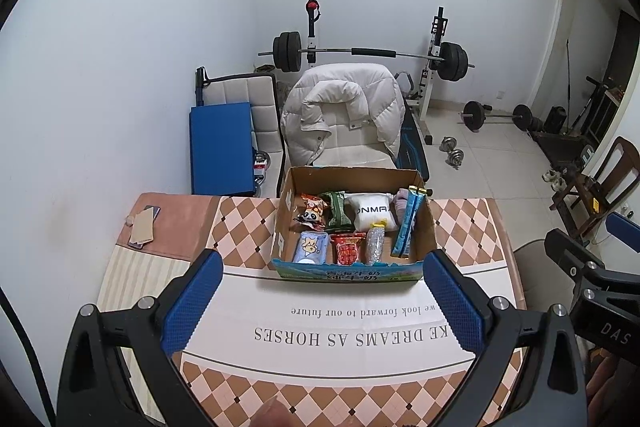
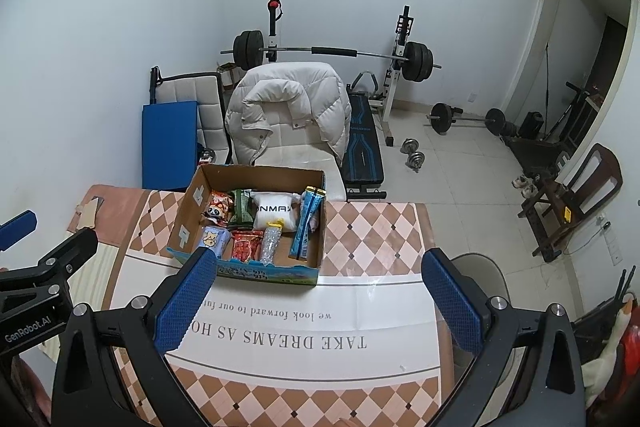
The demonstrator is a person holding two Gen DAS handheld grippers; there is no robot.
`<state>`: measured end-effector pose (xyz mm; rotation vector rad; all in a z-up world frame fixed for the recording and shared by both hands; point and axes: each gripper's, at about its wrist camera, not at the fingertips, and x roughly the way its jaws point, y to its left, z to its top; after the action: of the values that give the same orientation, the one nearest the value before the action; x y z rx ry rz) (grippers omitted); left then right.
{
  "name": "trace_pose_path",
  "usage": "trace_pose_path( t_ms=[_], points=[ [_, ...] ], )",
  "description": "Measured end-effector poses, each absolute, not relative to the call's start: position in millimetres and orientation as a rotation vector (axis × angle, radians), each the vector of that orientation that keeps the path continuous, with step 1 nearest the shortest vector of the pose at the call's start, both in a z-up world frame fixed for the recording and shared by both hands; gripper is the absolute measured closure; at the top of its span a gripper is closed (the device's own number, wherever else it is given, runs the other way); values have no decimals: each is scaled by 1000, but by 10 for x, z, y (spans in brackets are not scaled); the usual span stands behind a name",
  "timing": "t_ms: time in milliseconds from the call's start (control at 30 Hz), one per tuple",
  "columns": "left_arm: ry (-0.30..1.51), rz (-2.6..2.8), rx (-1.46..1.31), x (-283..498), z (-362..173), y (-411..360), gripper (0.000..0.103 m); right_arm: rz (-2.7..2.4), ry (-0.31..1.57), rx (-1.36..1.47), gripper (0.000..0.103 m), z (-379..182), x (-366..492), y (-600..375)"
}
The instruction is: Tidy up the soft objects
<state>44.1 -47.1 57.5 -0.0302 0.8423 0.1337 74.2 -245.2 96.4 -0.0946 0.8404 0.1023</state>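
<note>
- The left hand-held gripper (image 1: 323, 291) hung nearest the lens, its two blue-padded fingers (image 1: 192, 301) spread wide apart with nothing between them, low over the desk (image 1: 248, 227).
- The right hand-held gripper (image 2: 319, 291) stood the same way: two blue pads far apart, empty, above the near part of the desk, with the left one's black body beside it at the left edge of the right wrist view.
- One cloth (image 1: 320, 323) with a checked border covered the desk; its white middle read, upside down, "TAKE DREAMS AS HORSES" and "we look forward to our future".
- One open cardboard box (image 1: 428, 227) sat on the cloth just beyond the fingertips, with Chinese characters on its blue front edge, too small to read.
- Inside the box lay the soft things, about eight packs in two rows:
  - one orange snack bag with a panda figure (image 1: 313, 214), one green pack (image 1: 335, 213), one white pouch (image 1: 370, 215) printed with letters that looked like "ONMAX", and one pale bundle (image 1: 401, 201) at the back;
  - one light-blue pack (image 1: 311, 247), one red pack (image 1: 346, 249), one clear crinkled bag (image 1: 375, 243) and one long blue sachet (image 1: 409, 223) leaning on the right wall, at the front.
- One phone and one card lay at the desk's far left corner (image 1: 144, 225).
- One white padded jacket (image 1: 344, 107) hung over the chair behind the box.
- The gripper bodies bore the marks "GenRobot.AI" and "DAS".
</note>
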Motion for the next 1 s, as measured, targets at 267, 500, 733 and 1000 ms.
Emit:
trace_pose_path(
  t_ms=[267,500,733,1000],
  points=[
    [847,131,-32,434,583,-475,1,105,849,-90,0,975,750,-2475],
    [841,129,-30,433,603,-473,0,100,836,-87,0,994,753,-2490],
    [834,129,-30,419,620,-440,0,96,833,-83,0,989,713,-2507],
    [823,144,-26,386,652,-409,1,97,830,-85,0,994,715,-2508]
  ],
)
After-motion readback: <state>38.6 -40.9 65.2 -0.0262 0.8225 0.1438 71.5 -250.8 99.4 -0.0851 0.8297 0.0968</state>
